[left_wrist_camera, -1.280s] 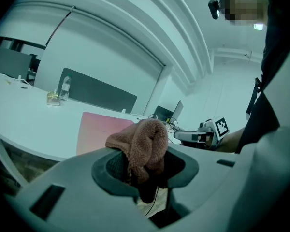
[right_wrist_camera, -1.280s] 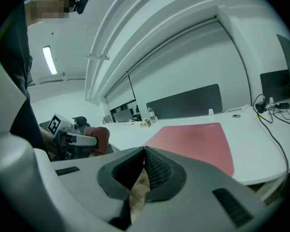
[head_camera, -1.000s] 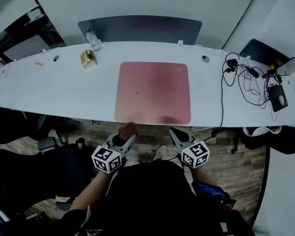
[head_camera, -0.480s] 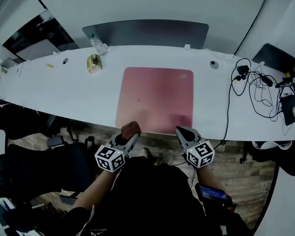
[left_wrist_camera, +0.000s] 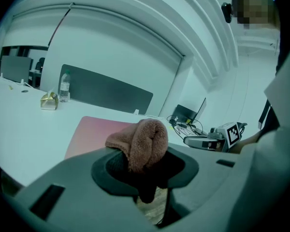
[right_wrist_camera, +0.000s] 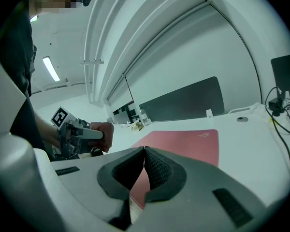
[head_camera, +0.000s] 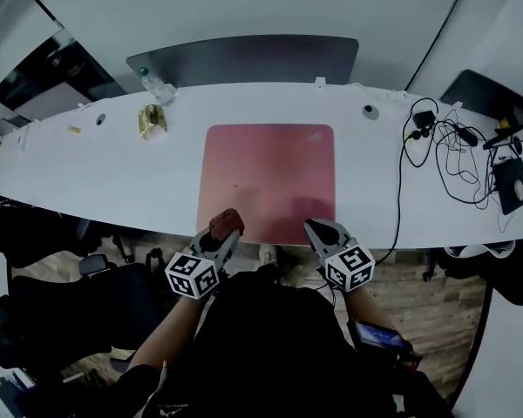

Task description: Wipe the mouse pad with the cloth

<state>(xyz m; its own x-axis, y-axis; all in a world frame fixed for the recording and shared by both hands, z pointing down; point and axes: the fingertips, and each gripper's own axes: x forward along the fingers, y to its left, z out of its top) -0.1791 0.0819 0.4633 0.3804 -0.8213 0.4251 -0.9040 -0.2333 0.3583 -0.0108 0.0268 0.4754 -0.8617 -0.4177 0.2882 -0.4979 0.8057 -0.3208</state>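
Left tongs (left_wrist_camera: 144, 164) were clamped on a brown terry cloth (left_wrist_camera: 143, 143), bunched into a folded wad standing above the jaws. Right tongs (right_wrist_camera: 144, 154) were closed with nothing between them. Seen from the head view, the cloth sat over the near left part of the mouse pad (head_camera: 268, 181); contact with it could not be judged. Right tongs' tips lay at the pad's near right edge.

Containers: a clear plastic bottle (head_camera: 154, 85) stood at far left on the white tabletop (head_camera: 96, 172), its fill level unreadable. Just nearer was a small gold box (head_camera: 151, 120), closed.

Writing: a faint logo at the pad's far right corner, too small to read.

Pad: pink-red, rectangular, flat, centred on the tabletop.
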